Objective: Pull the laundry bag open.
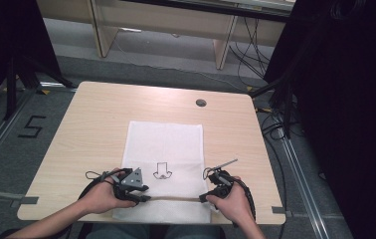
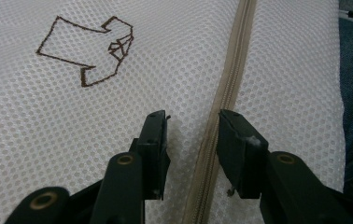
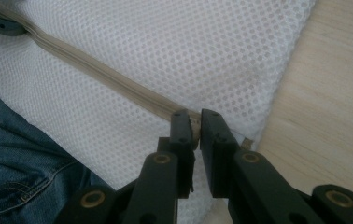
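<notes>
Seemingly, the zipping is at its start. From the high view, a white mesh bag is seen flat on the surface, near its front edge. Through the left gripper view, the left hand-held gripper is held open astride the beige zipper. By the right gripper view, the right hand-held gripper is pinched on the zipper's end at the bag's edge; the run is left to do.

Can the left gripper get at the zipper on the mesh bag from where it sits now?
Probably yes: the left gripper has its open jaws astride the beige zipper on the mesh bag, with nothing between them.
</notes>
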Demonstrator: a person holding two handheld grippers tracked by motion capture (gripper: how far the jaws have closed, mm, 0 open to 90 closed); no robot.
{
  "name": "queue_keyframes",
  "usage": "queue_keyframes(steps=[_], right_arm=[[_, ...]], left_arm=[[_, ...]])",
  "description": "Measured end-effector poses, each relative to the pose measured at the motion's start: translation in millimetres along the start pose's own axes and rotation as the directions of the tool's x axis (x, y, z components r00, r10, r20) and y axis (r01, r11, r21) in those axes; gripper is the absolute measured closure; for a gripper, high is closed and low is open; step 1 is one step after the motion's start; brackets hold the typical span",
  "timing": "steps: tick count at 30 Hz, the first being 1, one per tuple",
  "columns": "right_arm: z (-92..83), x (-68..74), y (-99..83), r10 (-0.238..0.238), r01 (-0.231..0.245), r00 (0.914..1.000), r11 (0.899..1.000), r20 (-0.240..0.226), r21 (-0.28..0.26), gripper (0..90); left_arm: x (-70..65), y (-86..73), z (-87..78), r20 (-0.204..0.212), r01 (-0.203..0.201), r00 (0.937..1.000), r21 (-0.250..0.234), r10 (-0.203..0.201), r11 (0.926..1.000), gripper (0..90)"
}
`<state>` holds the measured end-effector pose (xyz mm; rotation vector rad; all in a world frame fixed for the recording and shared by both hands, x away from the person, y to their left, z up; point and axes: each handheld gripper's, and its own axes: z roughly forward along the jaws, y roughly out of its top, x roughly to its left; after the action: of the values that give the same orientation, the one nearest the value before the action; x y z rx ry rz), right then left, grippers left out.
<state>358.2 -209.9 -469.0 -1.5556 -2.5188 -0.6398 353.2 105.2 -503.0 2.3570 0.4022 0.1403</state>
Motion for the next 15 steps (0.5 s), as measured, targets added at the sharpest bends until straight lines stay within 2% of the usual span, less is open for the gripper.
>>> queue_keyframes(steps=[1, 2, 6, 9, 11, 15], right_arm=[[-0.2, 0.6, 0.0, -0.018, 0.018, 0.9997, 1.0, -0.014, -0.008, 83.6], [0.1, 3.4, 0.4, -0.007, 0.007, 1.0, 1.0, -0.002, -0.002, 83.3], [4.9, 10.2, 2.8, -0.032, 0.032, 0.9995, 0.999, 0.005, -0.003, 80.7], [9.3, 14.8, 4.5, -0.027, 0.027, 0.9996, 1.0, 0.005, 0.005, 76.5], [12.8, 15.6, 5.1, -0.047, 0.047, 0.9988, 0.999, 0.012, 0.003, 75.2], [12.4, 19.0, 6.0, -0.046, 0.046, 0.9989, 0.999, -0.01, -0.025, 72.9]], left_arm=[[-0.1, 0.0, 0.1, 0.0, 0.001, 1.0, -0.001, -0.001, 1.0, 62.2], [-0.1, 0.1, 0.0, 0.0, 0.001, 1.0, 0.0, -0.001, 1.0, 62.2], [0.6, 0.0, 0.6, 0.012, 0.001, 0.9999, 0.003, -0.001, 1.0, 61.8], [0.6, 0.1, 0.7, 0.013, 0.002, 0.9999, 0.003, -0.002, 1.0, 61.8], [0.5, 0.1, 0.9, 0.01, 0.001, 1.0, 0.002, -0.001, 1.0, 61.7], [0.5, 0.4, 0.7, 0.012, 0.001, 0.9999, 0.001, -0.001, 1.0, 61.5]])
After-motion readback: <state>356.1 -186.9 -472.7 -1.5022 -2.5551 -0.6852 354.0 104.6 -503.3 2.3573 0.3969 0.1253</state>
